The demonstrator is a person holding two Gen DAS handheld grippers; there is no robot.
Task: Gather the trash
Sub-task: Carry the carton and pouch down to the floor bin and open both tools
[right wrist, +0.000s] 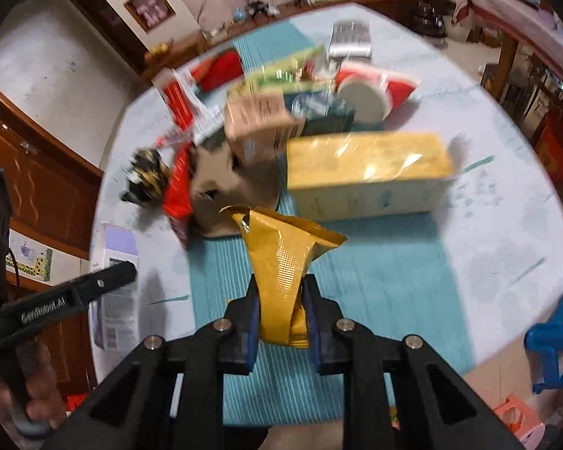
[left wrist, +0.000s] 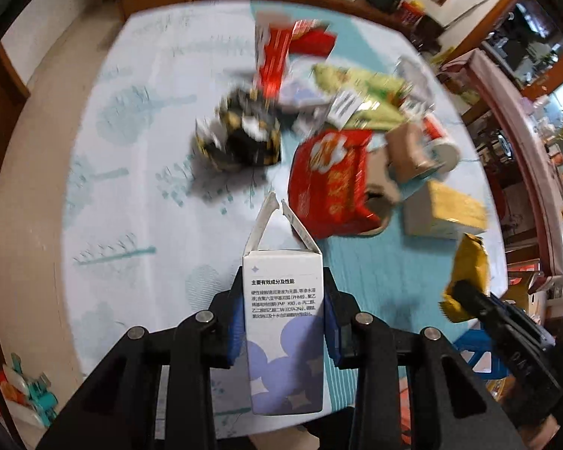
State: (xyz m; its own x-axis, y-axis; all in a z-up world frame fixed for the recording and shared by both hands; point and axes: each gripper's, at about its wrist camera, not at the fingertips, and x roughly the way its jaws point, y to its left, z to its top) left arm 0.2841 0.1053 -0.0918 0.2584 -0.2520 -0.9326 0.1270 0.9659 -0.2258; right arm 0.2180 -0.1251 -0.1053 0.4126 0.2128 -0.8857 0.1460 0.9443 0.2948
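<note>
Left fingers (left wrist: 240,322) clamped on upright white carton (left wrist: 285,322), right fingers (right wrist: 252,322) pinching gold wrapper (right wrist: 285,281); both clear of bed (left wrist: 139,172), remaining trash pile (left wrist: 330,176) ahead, nearer right.

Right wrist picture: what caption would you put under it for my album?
Right hand-held gripper pinches a gold wrapper above the trash-strewn table.

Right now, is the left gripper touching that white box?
Touching. The left wrist view shows the left gripper with both blue pads pressed against the sides of the white box, no gap.
</note>
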